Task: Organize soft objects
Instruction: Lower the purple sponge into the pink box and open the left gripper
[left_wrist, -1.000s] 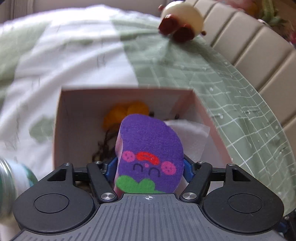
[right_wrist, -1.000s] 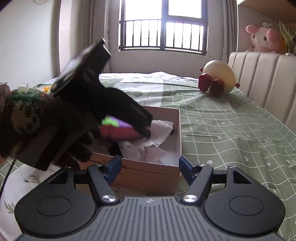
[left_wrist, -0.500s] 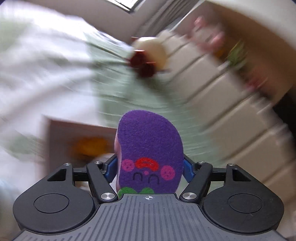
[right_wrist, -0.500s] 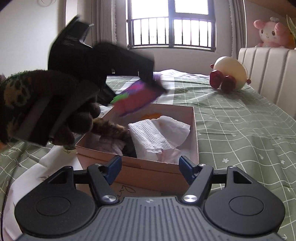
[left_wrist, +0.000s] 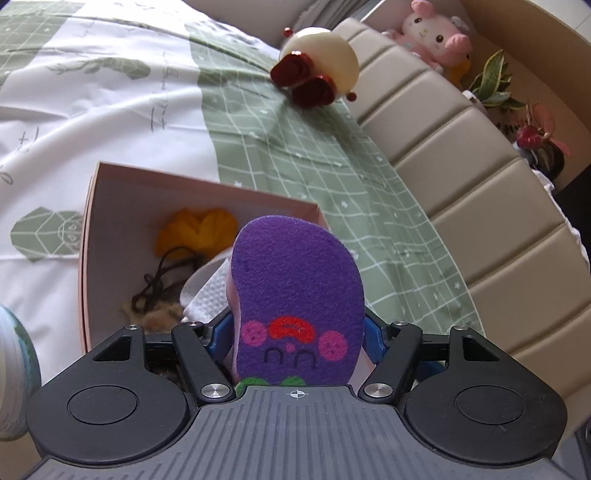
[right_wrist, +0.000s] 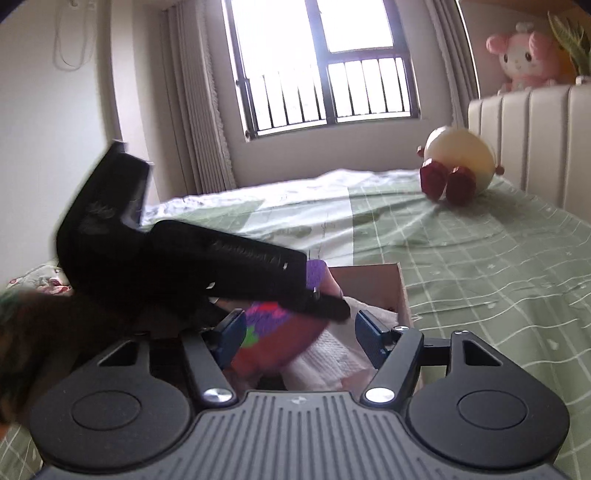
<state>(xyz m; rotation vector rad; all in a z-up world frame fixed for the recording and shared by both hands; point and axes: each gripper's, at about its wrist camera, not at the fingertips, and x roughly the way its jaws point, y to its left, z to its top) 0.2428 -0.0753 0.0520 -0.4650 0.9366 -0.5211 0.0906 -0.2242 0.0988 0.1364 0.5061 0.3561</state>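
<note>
Green-and-white checked bedding (left_wrist: 288, 147) is covering the bed, with a padded beige headboard (left_wrist: 461, 177) running along its right side in the left wrist view. On the bedding a pink cardboard box (left_wrist: 88, 236) is sitting open, holding an orange soft piece (left_wrist: 195, 230), dark string over something tan, and white tissue (left_wrist: 207, 299). The left hand-held gripper (left_wrist: 295, 332) is clamping a purple felt sponge (left_wrist: 295, 280) with a cartoon face between its blue pads, holding it upright above the near right part of the box. A cream round plush with red feet (left_wrist: 317, 70) is lying near the headboard, and a pink plush (left_wrist: 436, 33) is sitting on the shelf behind it. In the right wrist view, a barred window (right_wrist: 325, 66) is lighting the room beyond the bed. The right hand-held gripper (right_wrist: 299, 332) is closing slowly, its pads apart and pressing on nothing, pointing at the box (right_wrist: 402, 291). Just ahead of it the left hand-held gripper (right_wrist: 317, 299), blurred and dark, is gripping the purple sponge (right_wrist: 273, 325) over the tissue (right_wrist: 332, 354) inside the box. The cream plush (right_wrist: 458, 166) is resting well beyond, by the headboard (right_wrist: 535, 136).
</note>
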